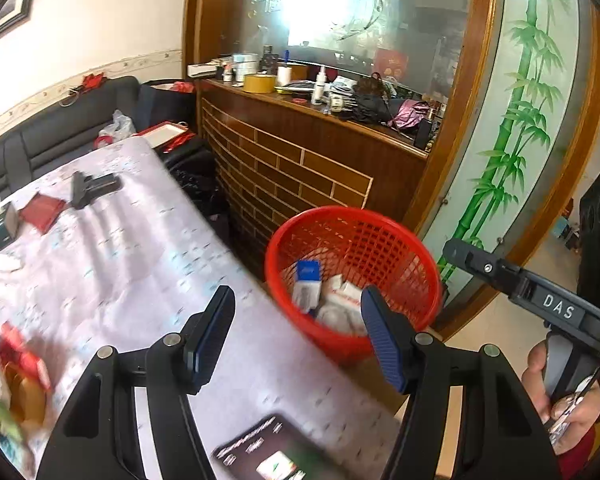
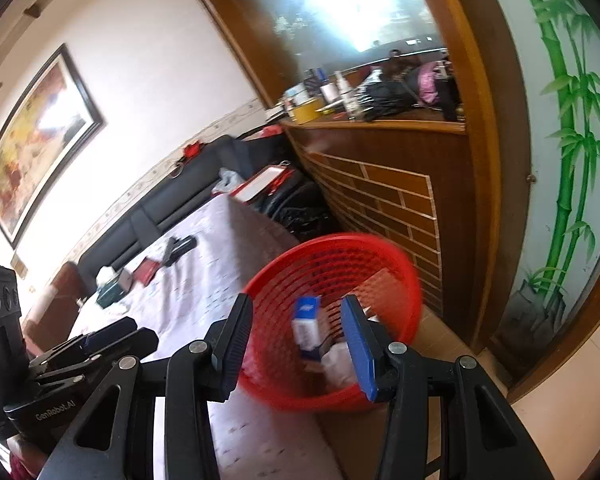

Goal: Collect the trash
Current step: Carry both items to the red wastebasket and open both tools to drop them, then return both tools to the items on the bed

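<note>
At table's far-right edge, on floor: red basket point(image 1: 354, 280), holding blue-white box point(image 1: 307, 284) and crumpled white paper point(image 1: 340, 308). We see left gripper point(image 1: 298, 336) spread wide, nothing between pads, basket at 1 o'clock of it. Right gripper point(image 2: 296, 344) likewise parted and bare, basket at 12 o'clock. Red wrappers point(image 1: 20, 364) lie on tablecloth point(image 1: 140, 248) at 9 o'clock of left gripper.

Red mesh basket point(image 1: 384, 248), boxes point(image 1: 308, 284) inside.
</note>
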The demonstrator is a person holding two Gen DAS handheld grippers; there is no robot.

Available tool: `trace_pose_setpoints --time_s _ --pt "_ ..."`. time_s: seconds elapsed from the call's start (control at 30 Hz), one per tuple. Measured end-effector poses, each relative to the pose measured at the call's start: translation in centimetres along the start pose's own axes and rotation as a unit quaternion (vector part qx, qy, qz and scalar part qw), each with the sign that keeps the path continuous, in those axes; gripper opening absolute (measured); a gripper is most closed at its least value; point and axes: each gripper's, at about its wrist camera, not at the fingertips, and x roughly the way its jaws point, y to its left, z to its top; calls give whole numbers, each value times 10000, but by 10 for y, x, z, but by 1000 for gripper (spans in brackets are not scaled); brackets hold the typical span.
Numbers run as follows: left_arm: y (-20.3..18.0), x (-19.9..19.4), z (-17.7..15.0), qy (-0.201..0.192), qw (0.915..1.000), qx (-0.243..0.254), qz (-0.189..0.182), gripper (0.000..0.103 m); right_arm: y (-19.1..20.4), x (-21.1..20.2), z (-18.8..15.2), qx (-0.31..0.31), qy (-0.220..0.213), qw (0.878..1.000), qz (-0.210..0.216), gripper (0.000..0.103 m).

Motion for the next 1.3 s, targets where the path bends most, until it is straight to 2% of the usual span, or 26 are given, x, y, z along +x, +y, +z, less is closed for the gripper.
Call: trace_pose_setpoints --time_s 0.13,0.2,0.3,0.33,0.5,0.63,0.73,0.77,0.8,0.83,0.87,0.93,0.97,1.0,1.03,1.13,1.23,1.3 --pt "18 -25 -18 -9 9999 -140 79 64 37 -4 -16 -341 117 9992 195 50" --pt "31 -42 -32 -62 9996 -165 240 64 57 -6 -24 -490 131 9983 302 50" --pt "46 -61 -48 -126 9987 -174 452 65 86 -8 -37 -639 128 9965 521 56" --pt "54 -68 -54 -146 9983 -239 510 65 93 -7 -39 -678 133 9961 546 59" --pt "105 -103 -92 -125 9943 -739 755 66 140 5 -60 -1009 355 9913 770 60" --pt "154 -135 -124 -151 9868 -1217 1058 66 181 23 -75 -1236 774 9823 1176 60" --pt "190 -159 -149 -181 9773 -1589 1392 66 220 33 -84 -1657 1019 9699 1462 61" --pt "201 -166 -157 -187 9742 -1670 1504 66 240 37 -88 -1923 1087 9623 1586 63" --pt "210 -172 -163 -201 9710 -1742 1623 66 251 39 -92 -2053 1129 9579 1659 70" --pt "221 -180 -171 -229 9670 -1829 1760 66 267 43 -96 -2216 1197 9513 1777 77" --pt "232 -187 -180 -243 9622 -1930 1904 66 288 47 -101 -2440 1265 9415 1948 79" --pt "251 -198 -193 -233 9545 -2102 2100 66 315 56 -110 -2808 1327 9286 2033 81" --pt "257 -202 -198 -235 9511 -2192 2162 66 336 64 -117 -3069 1376 9179 2105 81" --pt "264 -205 -203 -246 9481 -2284 2201 66 347 69 -121 -3201 1426 9111 2168 82" --pt "268 -209 -207 -250 9464 -2344 2210 66 366 80 -130 -3433 1556 8986 2249 86" --pt "281 -215 -217 -267 9423 -2542 2163 66 401 108 -145 -3794 1616 8820 2280 86" --pt "290 -217 -221 -298 9408 -2605 2150 66 430 138 -163 -4342 1632 8614 2067 86" --pt "295 -219 -225 -311 9393 -2676 2125 66 442 155 -171 -4488 1723 8532 2022 86"
